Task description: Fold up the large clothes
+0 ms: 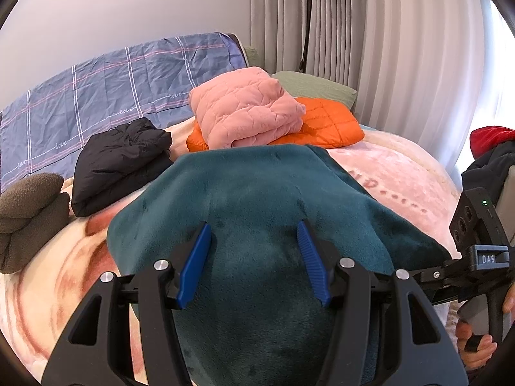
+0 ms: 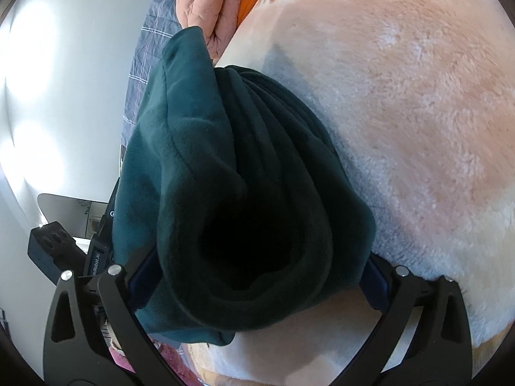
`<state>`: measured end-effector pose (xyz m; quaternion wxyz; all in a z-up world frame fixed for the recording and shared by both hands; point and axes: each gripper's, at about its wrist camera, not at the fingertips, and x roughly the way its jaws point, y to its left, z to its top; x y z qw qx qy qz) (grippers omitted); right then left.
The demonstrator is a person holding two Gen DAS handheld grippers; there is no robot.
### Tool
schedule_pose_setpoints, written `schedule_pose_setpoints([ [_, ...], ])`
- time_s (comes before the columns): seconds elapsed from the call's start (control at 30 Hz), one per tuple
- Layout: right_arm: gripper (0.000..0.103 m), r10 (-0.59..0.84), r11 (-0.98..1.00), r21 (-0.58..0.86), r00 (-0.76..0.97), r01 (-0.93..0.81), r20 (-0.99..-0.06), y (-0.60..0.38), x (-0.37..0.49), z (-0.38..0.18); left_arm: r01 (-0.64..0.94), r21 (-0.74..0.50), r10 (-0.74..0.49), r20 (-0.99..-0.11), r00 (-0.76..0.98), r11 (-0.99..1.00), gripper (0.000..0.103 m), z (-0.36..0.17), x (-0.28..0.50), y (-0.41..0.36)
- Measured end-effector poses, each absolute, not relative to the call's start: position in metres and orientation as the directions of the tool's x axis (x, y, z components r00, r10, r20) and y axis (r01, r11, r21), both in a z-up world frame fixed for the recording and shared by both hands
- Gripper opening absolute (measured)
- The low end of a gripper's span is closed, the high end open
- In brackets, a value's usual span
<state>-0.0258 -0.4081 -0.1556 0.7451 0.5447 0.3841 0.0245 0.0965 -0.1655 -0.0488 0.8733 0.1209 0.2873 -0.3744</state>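
Teal fleece (image 1: 257, 193) between both grippers' fingers (right seemingly clamped).

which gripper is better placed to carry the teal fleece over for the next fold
Probably the right gripper: the bunched teal fleece sits between its fingers. The left gripper only hovers open above the fabric.

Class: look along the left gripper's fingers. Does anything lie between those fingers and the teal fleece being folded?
Nothing visible does. The left gripper stands open directly over the teal fleece, and only fleece shows between its fingers.
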Motion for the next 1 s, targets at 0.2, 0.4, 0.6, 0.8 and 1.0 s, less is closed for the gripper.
schedule_pose_setpoints([
  [0.2, 0.101, 0.423, 0.421, 0.824, 0.722, 0.379, -0.548, -0.403, -0.012, -0.157, 0.731, -0.027, -0.605, -0.583, 0.543, 0.682, 0.057, -0.050, 0.101, -0.164],
  [0.4, 0.095, 0.443, 0.430, 0.837, 0.728, 0.340, -0.523, -0.403, -0.017, -0.157, 0.733, -0.030, -0.610, -0.577, 0.542, 0.680, 0.058, -0.050, 0.100, -0.164],
  [0.6, 0.076, 0.421, 0.497, 0.807, 0.724, 0.320, -0.546, -0.403, -0.025, -0.146, 0.734, -0.066, -0.639, -0.550, 0.538, 0.676, 0.059, -0.048, 0.100, -0.159],
  [0.8, 0.075, 0.418, 0.520, 0.801, 0.729, 0.297, -0.542, -0.404, -0.027, -0.146, 0.697, -0.132, -0.647, -0.522, 0.556, 0.705, 0.092, -0.025, 0.107, -0.131],
  [1.0, 0.076, 0.423, 0.535, 0.799, 0.731, 0.275, -0.535, -0.403, -0.031, -0.147, 0.557, -0.423, -0.690, -0.555, 0.464, 0.714, 0.095, -0.052, 0.159, -0.085],
])
